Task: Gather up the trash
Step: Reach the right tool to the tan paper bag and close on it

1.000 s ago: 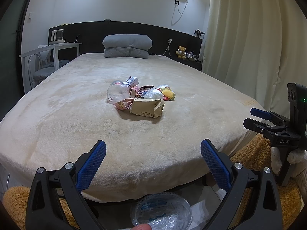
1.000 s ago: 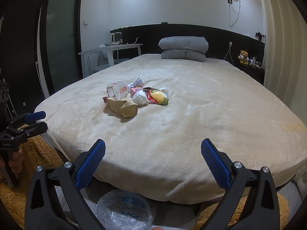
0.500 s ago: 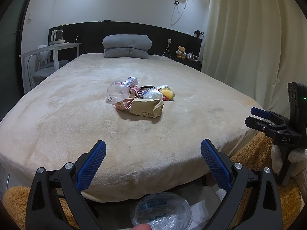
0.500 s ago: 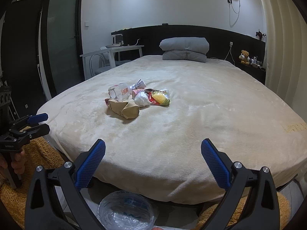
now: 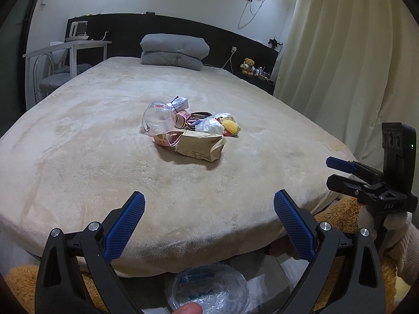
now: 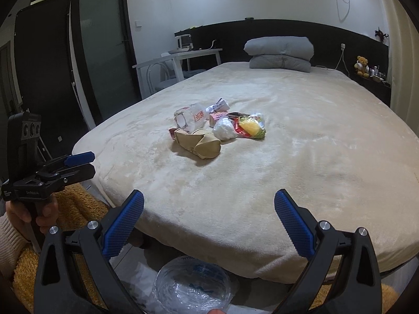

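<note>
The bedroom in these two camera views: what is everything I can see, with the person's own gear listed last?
bed: one, beige plush cover, fills the middle.
folded quilt: one, grey, at the headboard.
trash pile: one cluster, mid-bed: clear plastic bottle, brown paper bag, white crumpled plastic, yellow-red wrapper, small white box.
teddy bear: one, tan, on the side shelf.
desk: one, white, beside the bed.
curtain: cream, along the wall.
clear bag: one, on the floor below the bed's foot.
left gripper: black, blue fingers, open.
right gripper: same, open.
</note>
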### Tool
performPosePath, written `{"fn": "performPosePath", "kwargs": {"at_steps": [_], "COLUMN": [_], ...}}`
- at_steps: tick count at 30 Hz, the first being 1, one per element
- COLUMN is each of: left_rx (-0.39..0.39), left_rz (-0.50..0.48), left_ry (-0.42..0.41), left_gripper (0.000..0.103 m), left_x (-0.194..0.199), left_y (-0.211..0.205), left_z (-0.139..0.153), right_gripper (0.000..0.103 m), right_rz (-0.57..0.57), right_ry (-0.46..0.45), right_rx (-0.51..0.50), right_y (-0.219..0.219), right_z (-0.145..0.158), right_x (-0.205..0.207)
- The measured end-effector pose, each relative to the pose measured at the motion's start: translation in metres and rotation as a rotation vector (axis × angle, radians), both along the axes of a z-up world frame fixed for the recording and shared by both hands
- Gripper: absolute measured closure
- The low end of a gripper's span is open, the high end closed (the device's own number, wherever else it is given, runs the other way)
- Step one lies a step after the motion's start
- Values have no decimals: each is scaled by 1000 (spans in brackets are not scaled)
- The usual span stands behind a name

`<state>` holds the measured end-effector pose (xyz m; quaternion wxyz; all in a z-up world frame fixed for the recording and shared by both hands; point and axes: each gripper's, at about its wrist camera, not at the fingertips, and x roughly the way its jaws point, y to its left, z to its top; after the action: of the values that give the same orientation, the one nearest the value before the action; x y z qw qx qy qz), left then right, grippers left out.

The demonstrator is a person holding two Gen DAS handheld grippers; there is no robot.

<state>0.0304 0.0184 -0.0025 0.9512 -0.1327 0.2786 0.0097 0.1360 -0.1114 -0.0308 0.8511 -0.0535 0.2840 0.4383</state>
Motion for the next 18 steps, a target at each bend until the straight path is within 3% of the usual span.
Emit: {"fn": "performPosePath", "kwargs": {"at_steps": [9,18], "left_rx": [-102,-264], "left_rz": [-17,-16], "left_ry": [79,93], "left_gripper": [6,6], "left_x": [44,83], "left_y": [45,97], "left_z": [-6,-8], "right_gripper": [5,8], "right_rz": [146,250], "right_ry": [-10,9], "right_rx": [-73,-190], "right_y": [60,127], "right_z": [6,-17], "right_x": [45,105]}}
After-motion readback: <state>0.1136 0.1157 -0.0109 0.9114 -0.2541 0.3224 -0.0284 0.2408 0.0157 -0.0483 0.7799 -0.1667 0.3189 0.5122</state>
